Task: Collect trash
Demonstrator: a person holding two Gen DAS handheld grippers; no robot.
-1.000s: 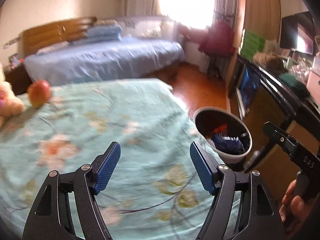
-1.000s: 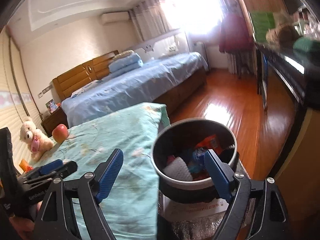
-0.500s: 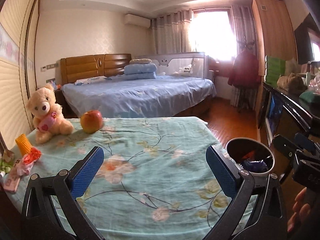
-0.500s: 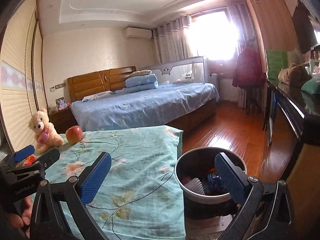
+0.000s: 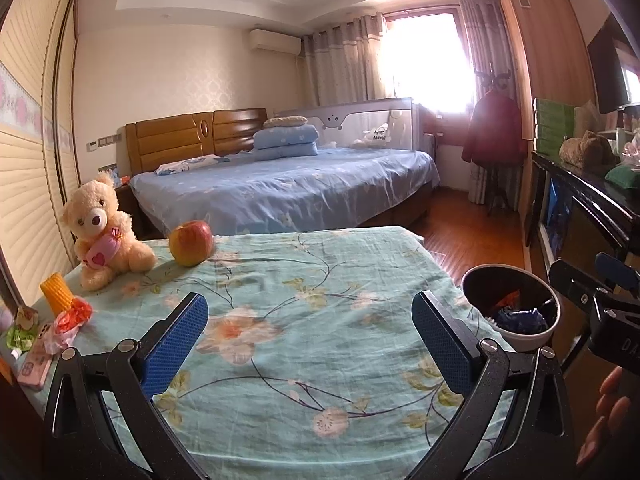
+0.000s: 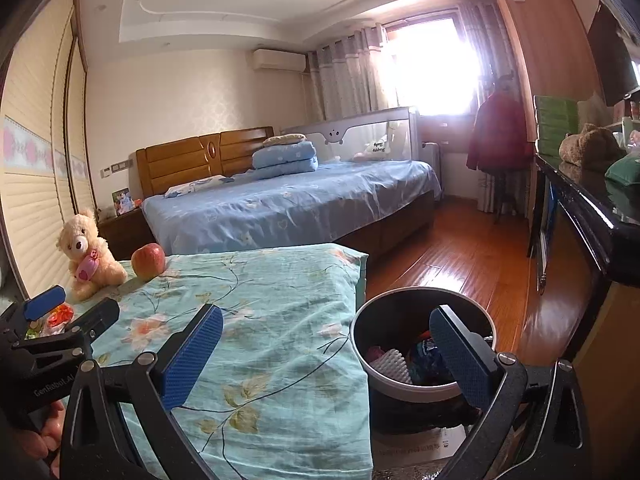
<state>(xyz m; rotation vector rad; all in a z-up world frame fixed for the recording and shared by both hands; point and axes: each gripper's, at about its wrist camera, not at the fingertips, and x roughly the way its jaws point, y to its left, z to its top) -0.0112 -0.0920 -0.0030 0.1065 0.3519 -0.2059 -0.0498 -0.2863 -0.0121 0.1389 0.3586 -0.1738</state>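
Both views now level out from 1 s ago | left gripper (image 5: pixel 310 338) and right gripper (image 6: pixel 326 350) — jaws just widened fully, empty | trash bin (image 6: pixel 424 390) beside table (image 5: pixel 320 400), holding wrappers | left view alone shows wrappers (image 5: pixel 66 322) — table's left edge.

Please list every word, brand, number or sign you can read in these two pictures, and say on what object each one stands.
"GenRobot.AI": on the black body of the left tool, seen from the right wrist.
"DA", cut off by the picture edge: on the right tool, seen from the left wrist.
Dark writing on the bed rail: too blurred to read.
Red print on the white sheet under the bin: too small to read.
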